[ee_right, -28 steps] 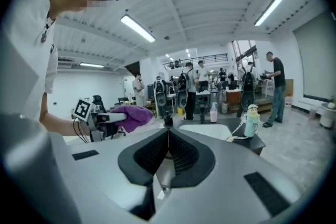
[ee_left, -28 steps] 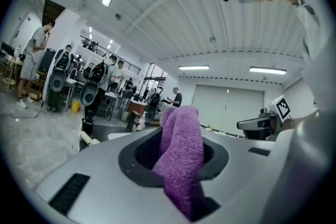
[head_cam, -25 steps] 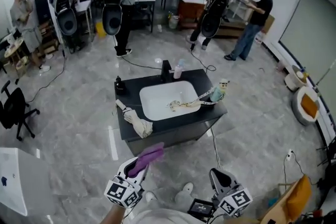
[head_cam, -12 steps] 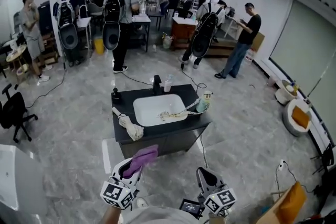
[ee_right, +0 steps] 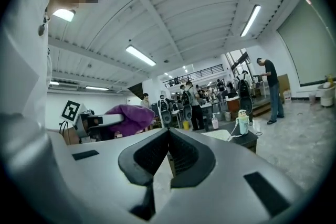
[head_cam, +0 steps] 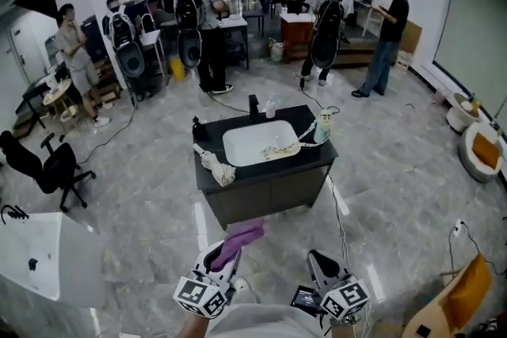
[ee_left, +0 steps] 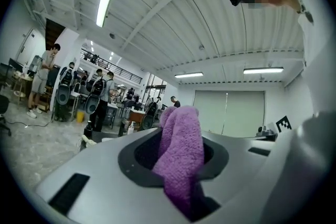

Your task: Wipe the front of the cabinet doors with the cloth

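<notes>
Purple, one cloth (head_cam: 242, 236) sits clamped in left gripper (head_cam: 225, 256) fingers; right gripper (ee_right: 168, 136) fingers clenched, empty.

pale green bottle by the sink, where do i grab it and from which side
Probably take the bottle round its body, below the top, coming level from the right end of the counter. It stands upright near that edge, and a cord crowds its sink side. The right gripper, shut and empty, must open its fingers first.
</notes>
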### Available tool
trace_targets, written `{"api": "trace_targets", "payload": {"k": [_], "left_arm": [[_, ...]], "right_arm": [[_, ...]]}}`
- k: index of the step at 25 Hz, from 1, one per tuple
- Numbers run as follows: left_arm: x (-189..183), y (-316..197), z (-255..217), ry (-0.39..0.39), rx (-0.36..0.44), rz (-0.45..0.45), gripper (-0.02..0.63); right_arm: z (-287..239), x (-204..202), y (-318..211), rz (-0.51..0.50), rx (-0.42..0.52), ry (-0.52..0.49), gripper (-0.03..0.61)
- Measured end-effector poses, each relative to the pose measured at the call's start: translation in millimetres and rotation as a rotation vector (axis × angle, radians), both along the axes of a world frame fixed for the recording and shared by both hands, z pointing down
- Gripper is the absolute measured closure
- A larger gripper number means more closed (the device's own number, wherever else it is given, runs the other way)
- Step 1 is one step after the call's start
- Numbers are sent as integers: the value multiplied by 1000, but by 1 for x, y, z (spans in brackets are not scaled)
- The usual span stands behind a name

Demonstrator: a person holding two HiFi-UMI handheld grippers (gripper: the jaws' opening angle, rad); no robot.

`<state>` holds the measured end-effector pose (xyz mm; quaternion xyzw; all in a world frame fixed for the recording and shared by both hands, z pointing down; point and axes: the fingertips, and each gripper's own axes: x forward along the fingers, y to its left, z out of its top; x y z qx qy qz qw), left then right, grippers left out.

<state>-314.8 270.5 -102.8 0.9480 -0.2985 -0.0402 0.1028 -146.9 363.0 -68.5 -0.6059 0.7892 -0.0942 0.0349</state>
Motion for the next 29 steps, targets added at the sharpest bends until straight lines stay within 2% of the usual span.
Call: {"api": "trace_targets", "payload": {"k": [6, 10, 14, 20, 25, 29], "left_arm": [[-10, 32, 4, -56, 12, -17, 520], [-19, 31, -1, -39, 27, 14, 520], [-41, 25, -3, -14, 45, 71, 520], [-132, 11, -3, -62, 105, 139, 520], [-216, -5, 31, -109, 54, 132, 520], [-264, -16, 44, -83, 5, 128, 520]], "right_arm": [[19, -7, 33, -20, -21, 23, 552], [8, -21, 47, 34, 8, 34, 552], [2, -58, 56, 103, 23, 56, 552], [10, -137, 39, 217, 1, -2, 552], [8, -232, 15, 160, -8, 8, 552], [10, -292, 1, 125, -21, 38, 552]]}}
